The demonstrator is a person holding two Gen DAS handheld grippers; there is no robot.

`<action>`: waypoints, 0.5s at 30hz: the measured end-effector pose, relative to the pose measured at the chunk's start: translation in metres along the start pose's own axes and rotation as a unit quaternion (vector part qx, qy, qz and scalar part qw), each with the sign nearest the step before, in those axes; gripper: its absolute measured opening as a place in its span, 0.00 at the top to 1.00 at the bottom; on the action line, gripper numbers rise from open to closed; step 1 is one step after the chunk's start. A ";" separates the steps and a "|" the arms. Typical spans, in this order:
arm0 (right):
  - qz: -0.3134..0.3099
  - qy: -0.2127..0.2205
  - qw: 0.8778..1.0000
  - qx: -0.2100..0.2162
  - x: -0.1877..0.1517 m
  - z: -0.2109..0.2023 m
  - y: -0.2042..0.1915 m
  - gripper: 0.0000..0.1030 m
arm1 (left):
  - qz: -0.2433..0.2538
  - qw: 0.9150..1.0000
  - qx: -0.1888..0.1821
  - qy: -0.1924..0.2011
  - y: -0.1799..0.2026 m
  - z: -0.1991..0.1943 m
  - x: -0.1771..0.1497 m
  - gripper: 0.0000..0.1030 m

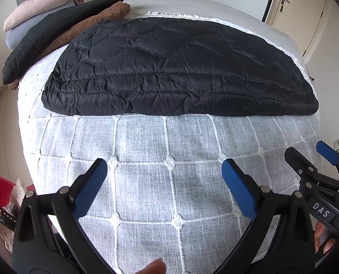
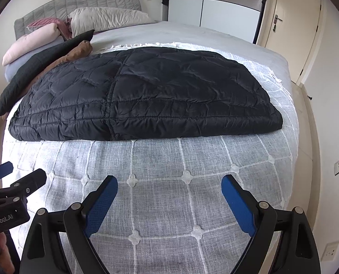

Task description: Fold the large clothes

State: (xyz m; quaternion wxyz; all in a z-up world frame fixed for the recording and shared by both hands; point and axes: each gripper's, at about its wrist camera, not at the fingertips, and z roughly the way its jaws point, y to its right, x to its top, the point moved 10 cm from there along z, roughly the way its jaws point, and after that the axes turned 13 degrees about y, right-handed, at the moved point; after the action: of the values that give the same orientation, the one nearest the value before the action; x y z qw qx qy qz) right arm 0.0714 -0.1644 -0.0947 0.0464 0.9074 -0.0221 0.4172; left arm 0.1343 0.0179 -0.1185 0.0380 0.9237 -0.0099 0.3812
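Left gripper (image 1: 164, 167): jaws spread wide, 2 blue pads, nothing between them — hangs over bare white checked blanket (image 1: 146, 182). Right gripper (image 2: 169, 183) same: wide open, 2 blue pads, empty, just above the blanket. Each shows at the edge of the other's view, so the 2 sit side by side, near but apart.

Straight ahead of both, 1 black quilted jacket (image 2: 146, 100) lies flat on the blanket as a folded slab, near edge running crosswise, not touching either gripper. 1 stitched seam runs front to back down it in right wrist view.

Ahead-left, past the jacket: 1 dark folded garment (image 1: 55, 34) stacked on 1 brown one (image 1: 94, 22), both along the jacket's left side. Further back-left, pillows (image 2: 105, 19) — at least 3, exact no. unclear — against 1 grey headboard (image 2: 89, 2). Far right: 1 cream door (image 2: 290, 29).
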 end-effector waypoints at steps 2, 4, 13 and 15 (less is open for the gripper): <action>0.000 0.000 1.000 0.000 0.000 0.000 -0.001 0.09 | 0.000 1.000 0.001 0.000 0.000 0.000 0.000 0.03; 0.000 0.000 1.000 0.001 0.000 0.000 -0.001 0.09 | 0.000 1.000 0.001 0.000 0.001 0.000 0.000 0.03; 0.001 -0.001 1.000 0.000 0.000 0.000 -0.001 0.09 | 0.000 1.000 0.001 -0.001 0.001 0.001 -0.001 0.03; 0.000 0.000 1.000 0.000 0.000 0.000 -0.001 0.09 | 0.000 1.000 0.001 -0.001 0.001 0.001 -0.001 0.03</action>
State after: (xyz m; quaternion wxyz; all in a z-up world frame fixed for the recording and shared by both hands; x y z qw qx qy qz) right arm 0.0717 -0.1633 -0.0949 0.0461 0.9075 -0.0224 0.4170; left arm 0.1343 0.0167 -0.1202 0.0371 0.9239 -0.0101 0.3807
